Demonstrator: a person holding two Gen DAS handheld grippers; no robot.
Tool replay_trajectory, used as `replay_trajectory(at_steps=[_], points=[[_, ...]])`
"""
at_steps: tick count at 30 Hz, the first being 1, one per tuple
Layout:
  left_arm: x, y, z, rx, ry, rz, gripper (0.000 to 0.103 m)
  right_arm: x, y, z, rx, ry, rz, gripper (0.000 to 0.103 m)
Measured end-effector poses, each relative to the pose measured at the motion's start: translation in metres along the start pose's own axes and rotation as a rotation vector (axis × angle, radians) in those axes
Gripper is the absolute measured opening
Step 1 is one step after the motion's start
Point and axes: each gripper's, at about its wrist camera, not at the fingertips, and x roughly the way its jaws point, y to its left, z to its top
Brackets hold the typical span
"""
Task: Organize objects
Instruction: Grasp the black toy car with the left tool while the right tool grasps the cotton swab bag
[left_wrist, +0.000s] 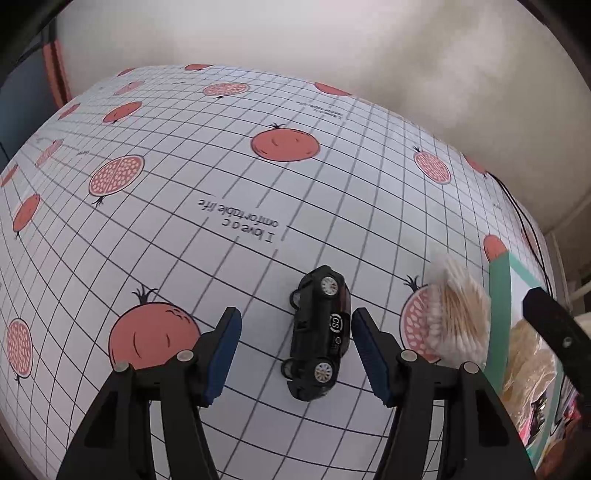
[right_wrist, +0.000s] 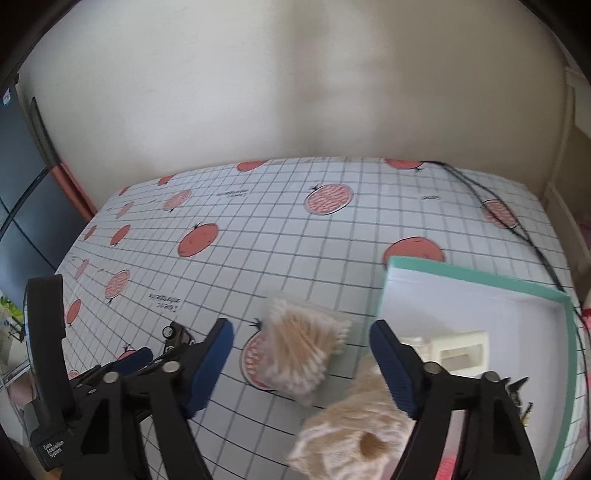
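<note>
The counter (left_wrist: 207, 155) is covered with a white checked cloth printed with red pomegranates. A small black toy car with pale wheels (left_wrist: 320, 334) lies on its side in the near middle of the counter, its wheels turned to the right in the left wrist view. The left gripper (left_wrist: 295, 356) points steeply down over it, with one blue pad on each side of the car. The jaws stand partly open and neither pad touches the car, so nothing is held yet. This placing looks like a preparation to pinch the car across its narrow body.

Just to the right of the car lies a clear bag of wooden cotton swabs (right_wrist: 304, 349), near the open box with a teal rim and white inside (right_wrist: 476, 275), which sits at the right side of the counter. Inside the box I see a cream plastic piece with a rectangular window (right_wrist: 460, 350). A beige woven pouch with a round hole (right_wrist: 354, 432) lies at the near left corner of the box; whether it rests in the box or on its rim I cannot tell.

The right gripper (right_wrist: 301, 363) hovers above the swab bag with jaws wide apart and empty, the bag lying between its pads in the view. The box probably serves as the collecting place, so both loose things wait beside it.
</note>
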Motion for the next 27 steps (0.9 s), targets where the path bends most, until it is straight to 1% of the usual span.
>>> replay_trajectory(at_steps=[3,4,7,13,20,24,27], points=[[0.001,0.005,0.0,-0.018,0.005,0.006,0.064,0.008,0.006,-0.002,-0.012,0.017,0.005,0.064],[0.002,0.007,0.0,-0.026,0.007,0.006,0.064,0.01,0.008,-0.003,-0.015,0.025,0.005,0.059],[0.002,0.013,0.001,-0.052,0.006,0.008,0.064,0.02,0.01,-0.007,-0.014,0.055,0.004,0.054],[0.0,0.018,0.002,-0.069,0.003,0.018,0.064,0.031,0.012,-0.011,-0.026,0.081,-0.011,0.053],[0.001,0.015,0.001,-0.058,0.019,0.007,0.063,0.04,0.015,-0.013,-0.034,0.102,-0.039,0.053],[0.0,0.012,0.001,-0.043,0.021,0.004,0.063,0.044,0.019,-0.015,-0.06,0.111,-0.061,0.052],[-0.001,0.011,0.001,-0.036,0.022,0.004,0.063,0.046,0.023,-0.016,-0.08,0.122,-0.05,0.052]])
